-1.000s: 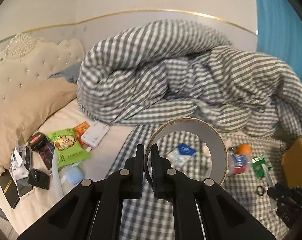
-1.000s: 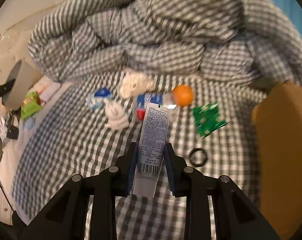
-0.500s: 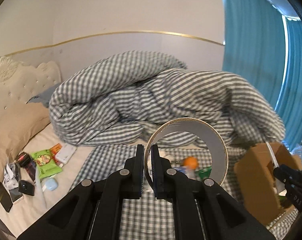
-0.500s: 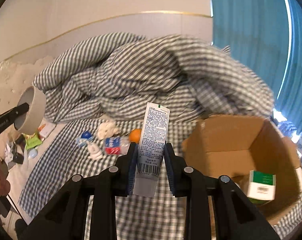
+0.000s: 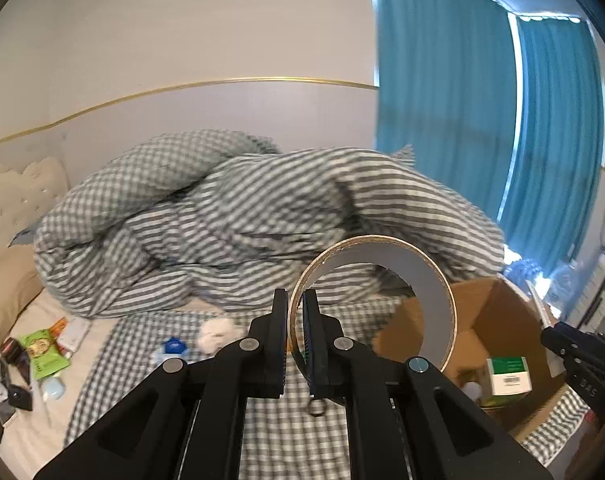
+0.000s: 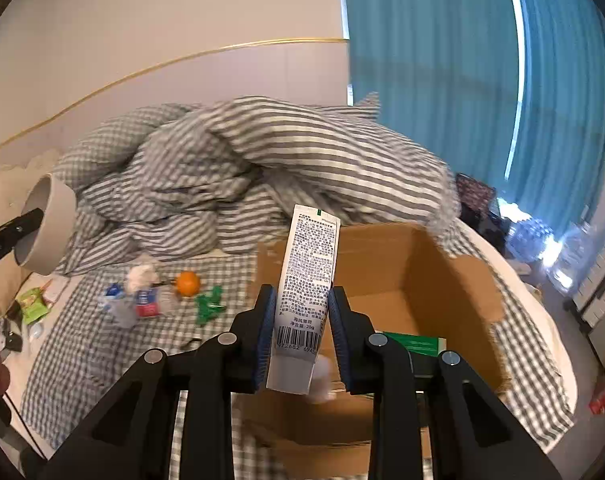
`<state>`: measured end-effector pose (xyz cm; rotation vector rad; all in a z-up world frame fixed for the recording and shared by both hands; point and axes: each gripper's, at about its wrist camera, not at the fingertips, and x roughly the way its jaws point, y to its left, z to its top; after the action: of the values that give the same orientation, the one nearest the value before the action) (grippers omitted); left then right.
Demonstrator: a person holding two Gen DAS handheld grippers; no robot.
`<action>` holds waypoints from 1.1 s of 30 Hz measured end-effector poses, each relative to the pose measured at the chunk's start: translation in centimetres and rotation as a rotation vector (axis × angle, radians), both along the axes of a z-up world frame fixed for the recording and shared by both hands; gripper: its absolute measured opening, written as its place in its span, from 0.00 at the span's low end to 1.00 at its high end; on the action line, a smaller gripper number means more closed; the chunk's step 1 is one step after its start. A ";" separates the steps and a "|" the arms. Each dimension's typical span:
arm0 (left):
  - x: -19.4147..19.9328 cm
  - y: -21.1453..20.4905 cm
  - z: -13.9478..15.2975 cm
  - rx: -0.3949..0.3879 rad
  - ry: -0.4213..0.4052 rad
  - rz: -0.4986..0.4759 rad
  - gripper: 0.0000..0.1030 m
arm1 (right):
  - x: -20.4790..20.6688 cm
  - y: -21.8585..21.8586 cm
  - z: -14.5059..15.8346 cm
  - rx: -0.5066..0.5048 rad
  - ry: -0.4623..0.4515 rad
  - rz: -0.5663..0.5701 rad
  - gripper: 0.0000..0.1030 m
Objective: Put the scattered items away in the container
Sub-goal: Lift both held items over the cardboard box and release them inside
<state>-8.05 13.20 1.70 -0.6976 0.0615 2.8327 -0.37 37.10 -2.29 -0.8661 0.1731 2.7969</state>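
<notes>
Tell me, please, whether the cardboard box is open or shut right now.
Open. The cardboard box has its flaps spread outward, and its brown interior shows a green-and-white carton inside.

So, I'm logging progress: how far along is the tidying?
Done: a green-and-white carton lies in the brown cardboard box. In hand: the left gripper holds a tape roll, the right gripper a white tube. Left: an orange ball, green packet and more.

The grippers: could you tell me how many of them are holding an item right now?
2. The left gripper pinches the tape roll; the right gripper clamps the white tube above the cardboard box.
</notes>
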 end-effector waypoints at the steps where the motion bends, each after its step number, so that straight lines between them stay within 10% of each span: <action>1: 0.1 1.0 0.1 -0.004 0.003 -0.011 0.06 | 0.2 0.8 -0.2 -0.002 -0.003 -0.011 0.26; 11: 0.4 6.7 -0.1 -0.008 -0.011 -0.075 0.07 | -0.1 5.0 -2.7 0.005 -0.084 -0.037 0.30; 15: 0.4 8.3 -0.7 -0.020 -0.022 -0.095 0.06 | 0.4 5.5 -3.0 0.011 -0.059 -0.052 0.85; 33: -0.5 16.4 -2.7 -0.042 -0.072 -0.232 0.07 | 5.4 9.5 0.3 0.026 0.078 -0.175 0.86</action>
<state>-8.52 29.56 -0.99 -0.7479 0.1791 2.5900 5.07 46.63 -2.02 -0.7003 0.2135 2.6648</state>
